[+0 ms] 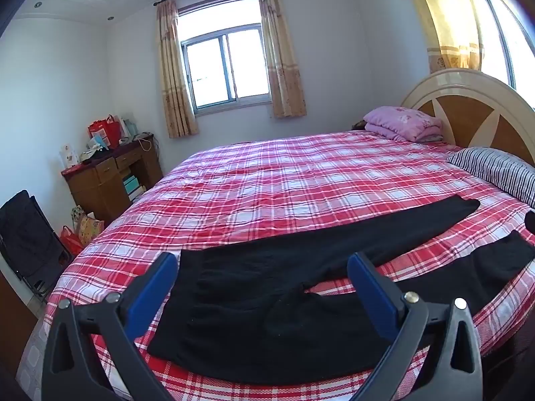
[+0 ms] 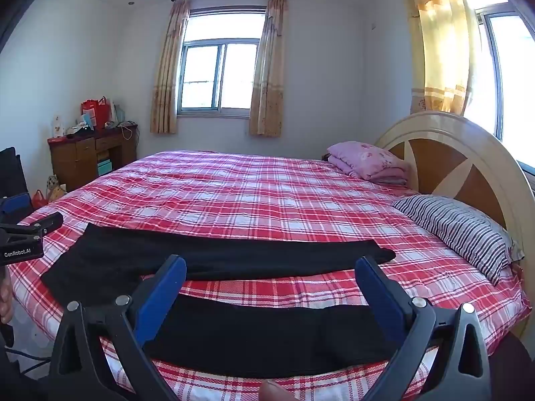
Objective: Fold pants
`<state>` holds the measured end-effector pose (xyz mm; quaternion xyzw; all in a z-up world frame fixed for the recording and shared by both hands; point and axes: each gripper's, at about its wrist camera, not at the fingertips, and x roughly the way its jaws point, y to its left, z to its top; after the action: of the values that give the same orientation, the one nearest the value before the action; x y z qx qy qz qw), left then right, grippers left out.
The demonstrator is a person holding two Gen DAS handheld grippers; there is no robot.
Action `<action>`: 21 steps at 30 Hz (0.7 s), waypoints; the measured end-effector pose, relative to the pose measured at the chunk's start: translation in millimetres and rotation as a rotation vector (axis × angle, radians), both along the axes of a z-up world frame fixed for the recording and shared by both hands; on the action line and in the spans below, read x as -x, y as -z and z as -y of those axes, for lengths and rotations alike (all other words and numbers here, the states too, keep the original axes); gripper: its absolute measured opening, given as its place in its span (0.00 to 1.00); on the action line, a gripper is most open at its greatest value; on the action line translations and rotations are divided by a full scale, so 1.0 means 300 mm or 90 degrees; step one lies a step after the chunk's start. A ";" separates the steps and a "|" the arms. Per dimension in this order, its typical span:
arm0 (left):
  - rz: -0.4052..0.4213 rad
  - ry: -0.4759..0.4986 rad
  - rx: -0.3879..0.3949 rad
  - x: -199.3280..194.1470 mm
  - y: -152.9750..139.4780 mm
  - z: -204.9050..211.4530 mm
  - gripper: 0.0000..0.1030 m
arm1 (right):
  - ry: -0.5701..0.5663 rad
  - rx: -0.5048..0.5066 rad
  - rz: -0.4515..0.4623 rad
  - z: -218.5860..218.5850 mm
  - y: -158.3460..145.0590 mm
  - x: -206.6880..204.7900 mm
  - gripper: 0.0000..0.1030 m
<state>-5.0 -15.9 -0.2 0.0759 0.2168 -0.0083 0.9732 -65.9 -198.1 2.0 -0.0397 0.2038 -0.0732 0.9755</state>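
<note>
Black pants [image 1: 267, 287] lie flat on the red plaid bed [image 1: 284, 180], waist to the left, the two legs spread apart toward the right. My left gripper [image 1: 264, 264] is open above the waist and crotch, holding nothing. In the right wrist view the pants [image 2: 234, 257] show both legs, the far one and the near one [image 2: 267, 334]. My right gripper [image 2: 271, 267] is open above the near leg, empty. The left gripper's body [image 2: 23, 237] shows at the left edge there.
A striped pillow [image 2: 458, 230] and a folded pink quilt [image 2: 367, 163] lie by the round headboard [image 2: 451, 153] at right. A wooden desk [image 1: 110, 177] with bags stands by the far-left wall, a black folding chair [image 1: 26, 237] beside the bed's foot.
</note>
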 end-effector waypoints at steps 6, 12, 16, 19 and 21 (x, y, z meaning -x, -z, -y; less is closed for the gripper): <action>-0.003 0.003 0.011 -0.023 0.002 -0.060 1.00 | -0.001 0.000 -0.002 0.005 0.004 -0.005 0.99; -0.004 0.002 0.009 -0.023 0.007 -0.058 1.00 | -0.001 0.007 -0.006 -0.012 0.016 -0.012 0.99; -0.005 0.002 0.008 -0.023 0.013 -0.055 1.00 | -0.001 0.007 -0.008 -0.013 0.020 -0.012 0.99; -0.005 0.002 0.008 -0.023 0.017 -0.053 1.00 | -0.001 0.008 -0.009 -0.018 0.018 -0.015 0.99; -0.004 0.002 0.008 -0.023 0.019 -0.053 1.00 | -0.001 0.009 -0.009 -0.020 0.018 -0.013 0.99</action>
<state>1.8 -0.2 -5.8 0.0697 0.2197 -0.0113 0.9730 -61.8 -192.2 -3.5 -0.0474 0.2100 -0.0733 0.9738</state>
